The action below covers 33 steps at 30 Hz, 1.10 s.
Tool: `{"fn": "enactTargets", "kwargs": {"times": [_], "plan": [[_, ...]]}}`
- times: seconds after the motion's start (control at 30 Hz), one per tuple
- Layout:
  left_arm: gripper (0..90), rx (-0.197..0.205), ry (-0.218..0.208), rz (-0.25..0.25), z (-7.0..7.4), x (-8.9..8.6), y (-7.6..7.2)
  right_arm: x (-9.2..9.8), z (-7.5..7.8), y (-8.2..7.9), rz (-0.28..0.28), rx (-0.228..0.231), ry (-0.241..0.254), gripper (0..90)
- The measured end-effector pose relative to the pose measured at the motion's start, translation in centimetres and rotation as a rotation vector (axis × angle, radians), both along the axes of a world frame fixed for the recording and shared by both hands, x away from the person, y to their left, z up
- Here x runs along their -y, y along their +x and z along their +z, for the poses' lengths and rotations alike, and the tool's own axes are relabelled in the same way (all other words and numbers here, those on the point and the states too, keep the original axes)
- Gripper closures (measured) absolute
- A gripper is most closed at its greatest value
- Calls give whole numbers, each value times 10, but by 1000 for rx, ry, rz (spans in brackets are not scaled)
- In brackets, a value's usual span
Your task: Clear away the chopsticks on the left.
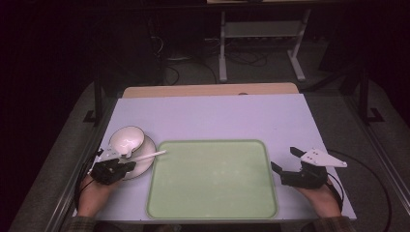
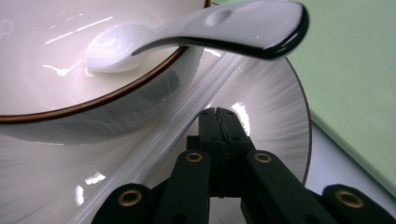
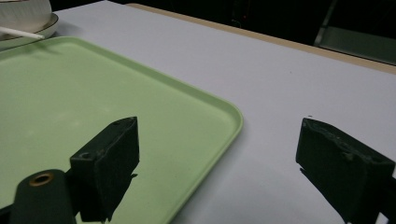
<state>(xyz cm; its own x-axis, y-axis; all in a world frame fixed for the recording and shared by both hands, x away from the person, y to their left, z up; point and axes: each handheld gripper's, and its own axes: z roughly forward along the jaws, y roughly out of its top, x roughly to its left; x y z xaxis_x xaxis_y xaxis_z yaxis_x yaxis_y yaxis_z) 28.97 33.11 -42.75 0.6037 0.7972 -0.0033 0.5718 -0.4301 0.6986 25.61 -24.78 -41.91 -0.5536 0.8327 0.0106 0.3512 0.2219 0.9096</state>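
No writing, label, brand, number or sign can be read anywhere in these pictures.

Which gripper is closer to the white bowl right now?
Left. The left gripper sits over the plate right beside the bowl; the right gripper rests across the green tray, far from it.
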Motion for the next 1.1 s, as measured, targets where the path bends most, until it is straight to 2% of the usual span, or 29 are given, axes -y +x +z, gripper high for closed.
{"fn": "enactTargets", "kwargs": {"times": [0.1,0.3,0.47,0.53,0.67,0.87,0.97,1.1], "plan": [[900,-1,3,3,0,0,0,0,0,0,1,0,-1,126],[899,-10,-30,-29,3,-2,-5,0,0,0,-1,3,-1,127],[898,1,-56,-22,13,-14,-13,1,1,-1,-3,2,2,127],[898,5,-50,-15,18,-20,-16,1,1,-1,-1,2,1,127],[898,34,-85,27,26,-37,-18,1,0,-1,-2,1,3,127],[899,97,-90,130,37,-68,-20,0,0,0,3,1,-2,127],[899,99,-95,174,36,-83,-20,0,0,0,2,0,0,127],[899,86,-78,221,30,-98,-18,0,0,0,3,-1,-3,127]]}}
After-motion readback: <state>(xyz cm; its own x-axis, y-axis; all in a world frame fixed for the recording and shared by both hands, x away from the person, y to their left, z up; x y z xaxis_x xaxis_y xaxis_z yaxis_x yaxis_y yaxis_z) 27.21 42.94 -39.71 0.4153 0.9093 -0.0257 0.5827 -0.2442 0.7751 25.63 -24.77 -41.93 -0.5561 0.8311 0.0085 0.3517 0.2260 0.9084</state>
